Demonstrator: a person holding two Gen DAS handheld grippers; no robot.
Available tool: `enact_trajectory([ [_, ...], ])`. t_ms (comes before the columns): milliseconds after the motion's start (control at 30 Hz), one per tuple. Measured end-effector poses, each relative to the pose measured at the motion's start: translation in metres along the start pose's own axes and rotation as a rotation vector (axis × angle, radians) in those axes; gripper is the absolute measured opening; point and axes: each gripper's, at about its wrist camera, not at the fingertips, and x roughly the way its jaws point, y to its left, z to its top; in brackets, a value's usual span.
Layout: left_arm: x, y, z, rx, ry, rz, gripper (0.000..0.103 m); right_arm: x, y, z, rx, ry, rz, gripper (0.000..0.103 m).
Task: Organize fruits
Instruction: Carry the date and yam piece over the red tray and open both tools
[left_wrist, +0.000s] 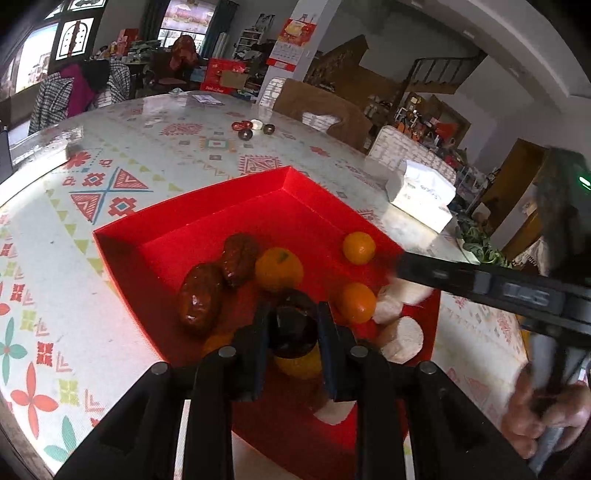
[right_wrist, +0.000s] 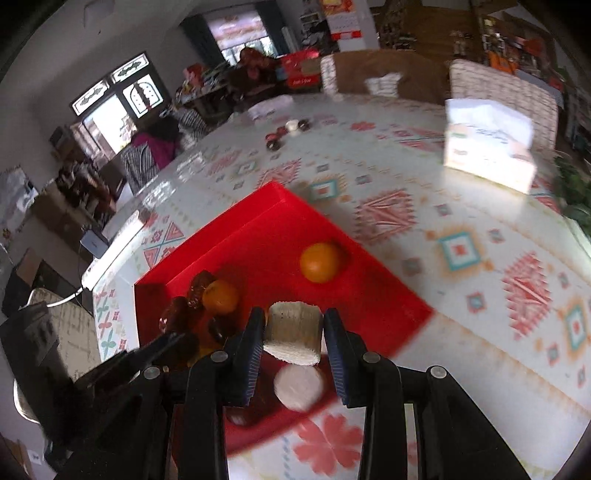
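Observation:
A red tray (left_wrist: 207, 218) on the patterned table holds several oranges (left_wrist: 279, 269), two dark red dates (left_wrist: 201, 299) and white cylinder pieces (left_wrist: 404, 338). My left gripper (left_wrist: 293, 328) is shut on a dark date (left_wrist: 293, 325) and holds it over the tray's near part. My right gripper (right_wrist: 293, 330) holds a white cylinder piece (right_wrist: 293, 330) between its fingers over the tray (right_wrist: 266, 229). Another white piece (right_wrist: 298, 386) lies below it, and an orange (right_wrist: 319, 262) sits further in. The right gripper's finger (left_wrist: 480, 280) reaches in from the right in the left wrist view.
A white tissue box (left_wrist: 421, 195) stands at the table's right edge; it also shows in the right wrist view (right_wrist: 487, 147). Small dark and red items (left_wrist: 251, 127) lie at the far side of the table. Chairs and clutter stand behind the table.

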Motion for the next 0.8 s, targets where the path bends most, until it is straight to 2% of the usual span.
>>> enact_trajectory([
  [67,0.0,0.001,0.001,-0.004,0.002,-0.013,0.024,0.016,0.009,0.006,-0.019,0.015,-0.01,0.036],
  [133,-0.001,0.003,0.002,-0.012,0.0,-0.023,0.031,0.028,0.015,0.01,-0.036,0.027,-0.024,0.036],
  [200,-0.005,0.005,0.002,-0.021,-0.011,-0.025,0.046,0.038,0.019,0.014,-0.043,0.033,-0.028,0.036],
  [367,-0.012,0.009,0.005,-0.04,-0.032,-0.033,0.057,0.049,0.022,0.02,-0.038,0.028,-0.014,0.037],
  [567,-0.023,0.004,0.005,-0.044,-0.048,-0.035,0.058,0.03,0.017,0.019,-0.01,-0.012,-0.001,0.039],
  [633,-0.03,-0.001,0.004,-0.036,-0.062,-0.04,0.06,0.015,0.012,0.015,0.008,-0.037,-0.003,0.043],
  [700,-0.04,-0.008,0.004,-0.018,-0.089,-0.038,0.068,0.0,0.009,0.008,0.019,-0.062,-0.016,0.047],
  [800,-0.057,-0.025,0.001,0.046,-0.156,0.003,0.075,-0.027,0.003,-0.009,0.026,-0.105,-0.06,0.047],
])
